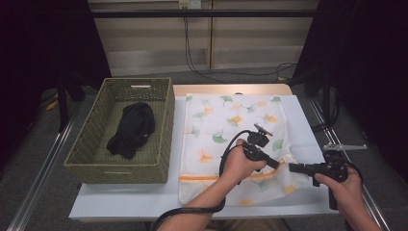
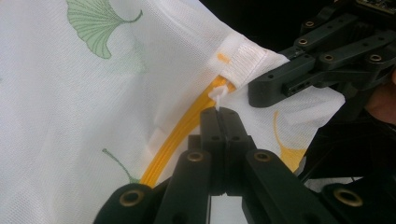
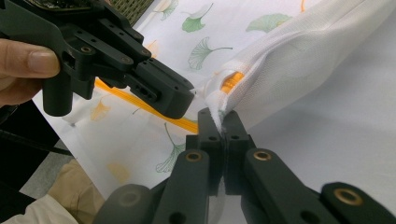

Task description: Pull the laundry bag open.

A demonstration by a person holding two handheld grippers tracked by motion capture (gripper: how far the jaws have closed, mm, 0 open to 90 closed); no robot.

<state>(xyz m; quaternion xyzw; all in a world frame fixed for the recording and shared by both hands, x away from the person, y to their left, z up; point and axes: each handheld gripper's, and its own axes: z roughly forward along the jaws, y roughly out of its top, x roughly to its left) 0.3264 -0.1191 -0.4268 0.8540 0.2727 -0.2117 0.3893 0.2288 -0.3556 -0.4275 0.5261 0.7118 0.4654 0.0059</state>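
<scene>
Left gripper view showed the left gripper clamped on the white zipper pull at twelve o'clock; the right gripper pinched the mesh laundry bag edge.

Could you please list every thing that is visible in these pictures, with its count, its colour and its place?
laundry bag: one, white mesh with green and orange leaf print, flat on the table
zipper: one, orange, along the bag's near end
zipper pull: one, white, pinched at the left gripper's jaw tips
basket: one, green woven, left of the bag
garment: one, black, bunched inside the basket
table: one, white top
cables: several, black, on the floor behind the table
left gripper: one, black, shut on the zipper pull
right gripper: one, black, shut on the bag's corner
hands: two, each holding one gripper
</scene>
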